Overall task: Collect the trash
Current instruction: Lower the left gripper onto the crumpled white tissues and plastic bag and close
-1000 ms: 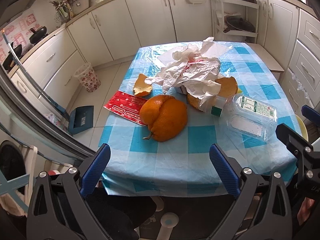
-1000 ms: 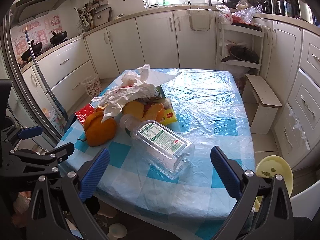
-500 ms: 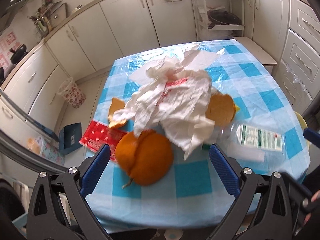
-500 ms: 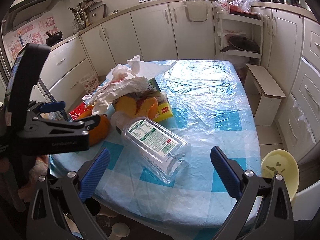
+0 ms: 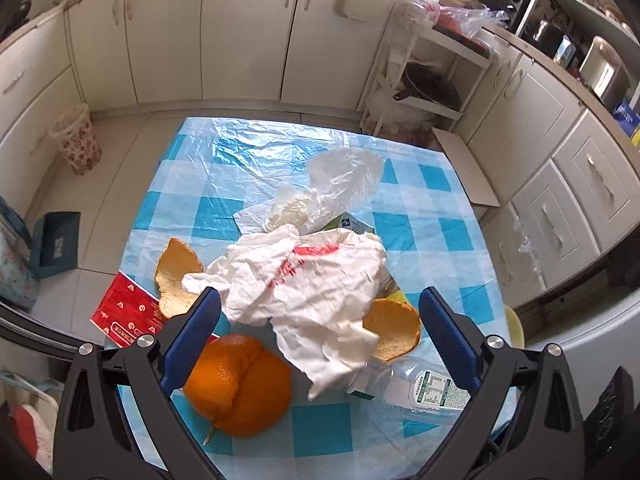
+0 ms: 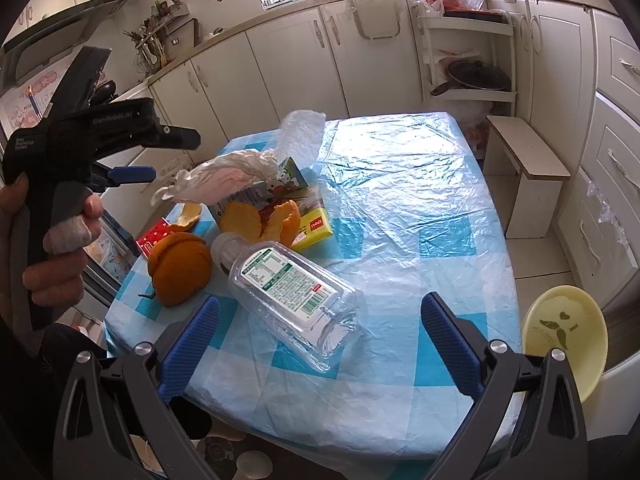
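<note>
**Inspector A:** Status of the tongs?

**Inspector B:** Left tongs [image 5: 320, 336]: blue pads wide apart, nothing between them, held above the near end of the trash pile. Right tongs [image 6: 320, 330]: likewise spread wide, empty, hovering over the near edge of the tabletop [image 6: 420, 208]. The right wrist view also shows a hand [image 6: 52, 248] gripping the left tool's handle, raised at the left side of the tabletop.

**Inspector A:** Location of the trash?

**Inspector B:** All on the blue-checked tabletop, clustered toward its left and near part. A crumpled white plastic bag [image 5: 312, 280] with red print lies on top of the pile, draped over a carton [image 6: 280, 184]. A large orange peel [image 5: 238, 388] sits at the near-left, just beside a red wrapper [image 5: 128, 312] that overhangs the left edge. A smaller peel piece [image 5: 176, 276] lies beside that wrapper; another [image 5: 394, 330] shows under the bag's right side. A clear plastic bottle [image 6: 292, 280] lies on its side nearest the right tongs, neck pointing toward the peels. A yellow box [image 6: 314, 228] rests behind it, under the curled peels.

**Inspector A:** Anything else noted?

**Inspector B:** A yellow bowl [image 6: 564, 328] off the right edge of the tabletop; a patterned waste bin [image 5: 78, 140] on the floor by the cabinets.
</note>
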Tool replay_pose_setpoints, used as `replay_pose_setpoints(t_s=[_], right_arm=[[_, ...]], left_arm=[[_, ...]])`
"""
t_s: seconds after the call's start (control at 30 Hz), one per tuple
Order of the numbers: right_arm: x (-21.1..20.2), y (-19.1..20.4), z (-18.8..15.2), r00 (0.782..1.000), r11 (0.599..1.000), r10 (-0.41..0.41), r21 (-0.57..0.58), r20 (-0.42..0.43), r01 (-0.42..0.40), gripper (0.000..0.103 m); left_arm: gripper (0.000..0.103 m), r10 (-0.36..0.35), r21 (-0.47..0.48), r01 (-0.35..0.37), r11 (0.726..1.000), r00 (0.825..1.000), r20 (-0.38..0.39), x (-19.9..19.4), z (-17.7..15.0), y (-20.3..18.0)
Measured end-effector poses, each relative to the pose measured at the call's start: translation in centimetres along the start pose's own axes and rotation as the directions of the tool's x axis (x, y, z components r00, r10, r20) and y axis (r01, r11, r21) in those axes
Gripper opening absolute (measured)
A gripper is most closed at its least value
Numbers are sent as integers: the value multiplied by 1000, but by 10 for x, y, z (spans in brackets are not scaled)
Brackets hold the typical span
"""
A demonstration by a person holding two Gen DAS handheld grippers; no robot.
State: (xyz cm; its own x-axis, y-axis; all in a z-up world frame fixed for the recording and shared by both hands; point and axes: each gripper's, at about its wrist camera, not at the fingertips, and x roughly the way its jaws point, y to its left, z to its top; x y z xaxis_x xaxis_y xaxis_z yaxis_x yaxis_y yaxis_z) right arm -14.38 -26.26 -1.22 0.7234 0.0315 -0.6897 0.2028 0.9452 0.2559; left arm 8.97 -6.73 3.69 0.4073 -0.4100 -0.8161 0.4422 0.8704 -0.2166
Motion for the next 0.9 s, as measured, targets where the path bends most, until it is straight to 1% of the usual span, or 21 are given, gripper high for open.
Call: replay_pose_setpoints(t_s=[0.07,0.13,0.17,0.3,0.4,0.43,0.47,0.5,0.53,0.6,0.7,0.77,0.83,0.9], right_arm=[[0,1,1,1000,1000,0,-9,5,0,97],[2,2,2,1000,1000,-4,-20,5,4,97],[3,4,2,1000,1000,-5,-24,2,5,97],[6,7,6,1000,998,-18,-57,1,18,97],[8,6,7,1000,998,-30,-63,1,30,97],[10,5,8,999,997,-33,-63,-1,33,97],[11,4,10,999,998,-34,-62,-3,34,97],[12,3,14,999,998,-32,-61,-3,32,97],[14,2,18,1000,998,-29,-59,-2,28,97],[16,1,31,1000,998,-14,-54,4,14,97],[23,4,51,1000,997,4,-76,18,-3,97],[30,9,60,1000,995,18,-102,5,-17,97],[36,11,64,1000,994,26,-109,-3,-26,97],[42,14,64,999,993,34,-114,-18,-36,97]], left_arm=[[95,57,-11,-57,998,998,12,2,7,10],[95,113,-3,-113,994,994,7,15,16,14],[95,130,-7,-130,991,991,-10,23,22,18],[95,161,1,-162,987,981,-106,70,38,30],[95,174,2,-177,984,965,-197,106,38,37],[88,175,4,-178,984,960,-217,113,36,37],[81,170,2,-175,985,956,-238,118,34,38],[68,154,-14,-163,987,955,-254,121,32,39],[62,123,-45,-140,989,957,-263,121,32,44],[56,90,-96,-118,988,962,-257,116,33,55],[55,50,-142,-85,986,971,-235,98,34,63],[55,35,-149,-67,987,978,-207,87,34,67],[45,27,-154,-56,987,982,-189,77,35,71],[41,4,-168,-35,985,984,-177,71,35,76]])
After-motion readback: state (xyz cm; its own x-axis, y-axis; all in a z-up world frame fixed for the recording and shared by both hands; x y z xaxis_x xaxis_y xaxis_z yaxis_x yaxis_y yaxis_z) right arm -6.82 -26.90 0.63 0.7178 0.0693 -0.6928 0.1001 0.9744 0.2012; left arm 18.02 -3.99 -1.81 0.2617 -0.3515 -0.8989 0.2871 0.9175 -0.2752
